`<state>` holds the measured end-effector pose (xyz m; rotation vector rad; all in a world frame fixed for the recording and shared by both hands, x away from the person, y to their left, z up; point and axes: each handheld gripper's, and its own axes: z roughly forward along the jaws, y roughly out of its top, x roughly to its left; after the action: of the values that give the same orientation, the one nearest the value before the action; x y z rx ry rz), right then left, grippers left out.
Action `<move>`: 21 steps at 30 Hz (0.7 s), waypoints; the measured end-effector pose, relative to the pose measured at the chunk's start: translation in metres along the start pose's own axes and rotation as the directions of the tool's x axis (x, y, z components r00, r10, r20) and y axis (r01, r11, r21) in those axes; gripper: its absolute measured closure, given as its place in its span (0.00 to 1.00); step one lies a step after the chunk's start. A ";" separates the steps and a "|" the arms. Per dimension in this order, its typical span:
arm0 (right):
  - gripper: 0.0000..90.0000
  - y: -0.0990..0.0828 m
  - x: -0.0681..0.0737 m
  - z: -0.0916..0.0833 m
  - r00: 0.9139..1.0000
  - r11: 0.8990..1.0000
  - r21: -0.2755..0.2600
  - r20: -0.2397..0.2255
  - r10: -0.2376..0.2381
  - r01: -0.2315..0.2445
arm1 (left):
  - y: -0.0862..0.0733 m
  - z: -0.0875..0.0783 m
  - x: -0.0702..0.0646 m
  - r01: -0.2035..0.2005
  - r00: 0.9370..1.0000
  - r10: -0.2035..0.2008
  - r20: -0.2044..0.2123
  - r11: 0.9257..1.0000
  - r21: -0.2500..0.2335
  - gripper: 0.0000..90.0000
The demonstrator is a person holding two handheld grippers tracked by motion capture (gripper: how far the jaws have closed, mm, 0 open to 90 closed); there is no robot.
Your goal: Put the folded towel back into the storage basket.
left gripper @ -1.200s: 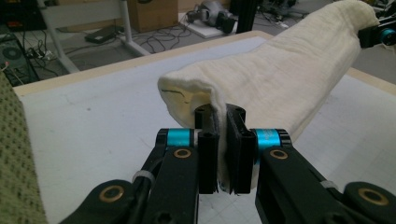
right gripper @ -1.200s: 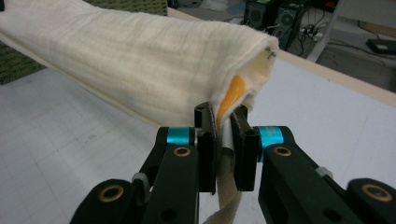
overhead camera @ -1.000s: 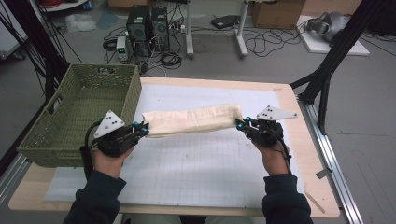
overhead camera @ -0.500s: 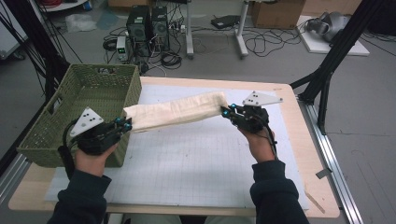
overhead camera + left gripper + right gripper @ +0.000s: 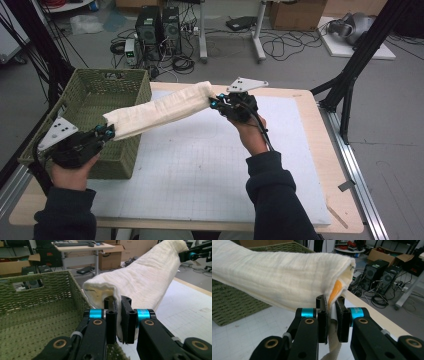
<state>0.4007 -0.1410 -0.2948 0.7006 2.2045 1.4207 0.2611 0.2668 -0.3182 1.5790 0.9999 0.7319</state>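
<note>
A cream folded towel (image 5: 157, 109) hangs stretched in the air between both grippers, slanting up from lower left to upper right. My left gripper (image 5: 107, 132) is shut on its near end (image 5: 117, 305) beside the front right corner of the green woven basket (image 5: 82, 102). My right gripper (image 5: 216, 103) is shut on the far end (image 5: 332, 302), held above the white mat (image 5: 210, 165); an orange lining shows inside that fold. In the left gripper view the towel (image 5: 147, 277) runs away to the other gripper at the upper right.
The basket (image 5: 37, 315) stands at the table's left side and looks empty inside. Black frame legs (image 5: 350, 80) rise beyond the table's right edge. Computers, cables and boxes lie on the floor behind the table.
Both hands have carried the towel leftward and up off the mat. Its left end has reached the basket's front right corner, and the right end has risen higher.
</note>
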 end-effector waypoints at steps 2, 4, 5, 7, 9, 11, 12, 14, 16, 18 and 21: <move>0.92 0.004 0.001 0.006 1.000 1.000 0.001 -0.006 -0.004 0.004 | 0.000 -0.005 0.003 -0.001 1.000 0.001 -0.008 1.000 -0.001 0.93; 0.92 0.009 0.003 0.014 1.000 1.000 -0.001 -0.010 -0.008 0.008 | -0.001 -0.008 0.006 -0.001 1.000 0.001 -0.016 1.000 -0.002 0.93; 0.92 0.010 0.004 0.017 1.000 1.000 -0.002 -0.009 -0.011 0.011 | -0.002 -0.010 0.007 -0.002 1.000 0.002 -0.022 1.000 -0.003 0.93; 0.92 0.015 0.006 0.025 1.000 1.000 0.002 -0.012 -0.014 0.014 | -0.003 -0.013 0.010 0.001 1.000 -0.001 -0.029 1.000 -0.005 0.93; 0.92 0.019 0.008 0.033 1.000 1.000 0.004 -0.017 -0.024 0.024 | -0.004 -0.017 0.014 0.001 0.999 -0.002 -0.039 1.000 -0.005 0.93; 0.92 0.023 0.010 0.041 0.999 1.000 0.006 -0.025 -0.028 0.028 | -0.006 -0.023 0.018 0.008 0.999 -0.009 -0.050 1.000 -0.009 0.93; 0.92 0.026 0.012 0.047 0.999 0.999 0.006 -0.029 -0.031 0.031 | -0.006 -0.024 0.019 0.011 0.999 -0.012 -0.053 1.000 -0.011 0.93; 0.92 0.031 0.014 0.053 0.999 0.999 0.010 -0.033 -0.037 0.037 | -0.007 -0.029 0.023 0.013 0.998 -0.014 -0.063 1.000 -0.013 0.93; 0.92 0.038 0.017 0.063 0.998 0.999 0.009 -0.039 -0.049 0.049 | -0.007 -0.033 0.027 0.017 0.997 -0.018 -0.073 1.000 -0.014 0.93; 0.92 0.044 0.019 0.071 0.998 0.999 0.007 -0.045 -0.053 0.053 | -0.006 -0.037 0.030 0.018 0.997 -0.020 -0.080 1.000 -0.017 0.93; 0.92 0.054 0.022 0.084 0.997 0.998 0.003 -0.047 -0.059 0.059 | -0.005 -0.043 0.035 0.013 0.996 -0.015 -0.089 1.000 -0.020 0.93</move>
<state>0.4433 -0.0494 -0.2792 0.6043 2.2455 1.4175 0.2392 0.3174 -0.3141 1.5323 1.0652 0.8061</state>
